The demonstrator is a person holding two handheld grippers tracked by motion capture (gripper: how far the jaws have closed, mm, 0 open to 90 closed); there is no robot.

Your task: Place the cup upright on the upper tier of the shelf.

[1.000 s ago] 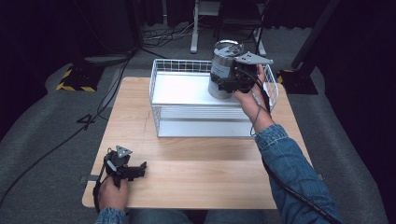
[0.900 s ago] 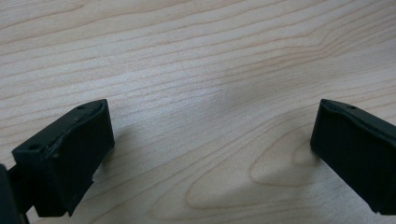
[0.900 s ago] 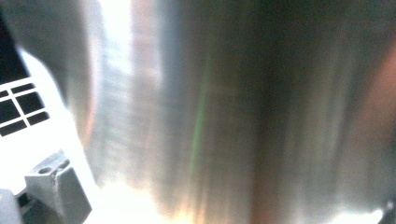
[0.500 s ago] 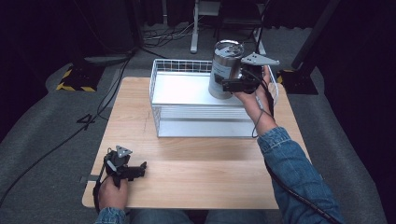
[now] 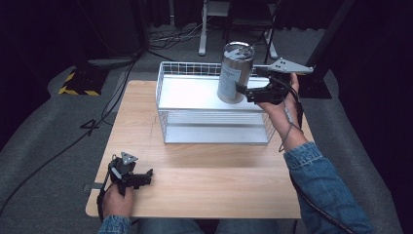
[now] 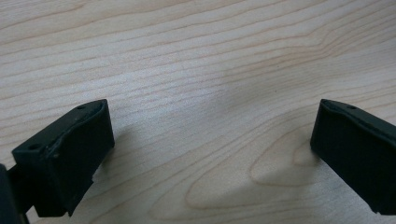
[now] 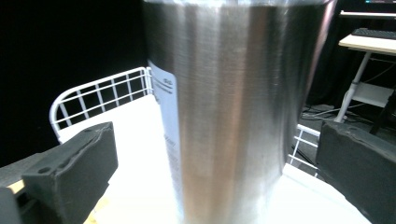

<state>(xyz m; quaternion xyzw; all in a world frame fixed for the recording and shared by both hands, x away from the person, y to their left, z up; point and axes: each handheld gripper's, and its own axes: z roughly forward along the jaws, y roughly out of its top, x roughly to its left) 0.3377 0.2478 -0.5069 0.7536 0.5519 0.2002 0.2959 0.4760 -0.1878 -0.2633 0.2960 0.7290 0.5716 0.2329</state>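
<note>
a brushed steel tumbler [image 5: 235, 72] with a white label on its side is seen upright at the right rear of a white wire basket [image 5: 170, 87], its base at or just above the basket's white floor; contact with the floor cannot be told. in the right gripper view the tumbler [image 7: 233, 107] is framed between the two black jaws, which stand apart on either side of it with a gap visible on each side, so no clamping is shown. the right gripper [image 5: 243, 91] is held level at the tumbler's lower half in the high view, its jaw tips at the steel wall, with the grey three-cornered plate above the hand. the basket is placed on the far half of a light wooden desk [image 5: 204, 190], its front wire wall facing the person. the left gripper [image 5: 146, 176] is rested on the near left corner of the desk, well apart from the basket, pointing toward the right. in the left gripper view its jaws are seen wide apart with bare wood grain between them and nothing held.
</note>
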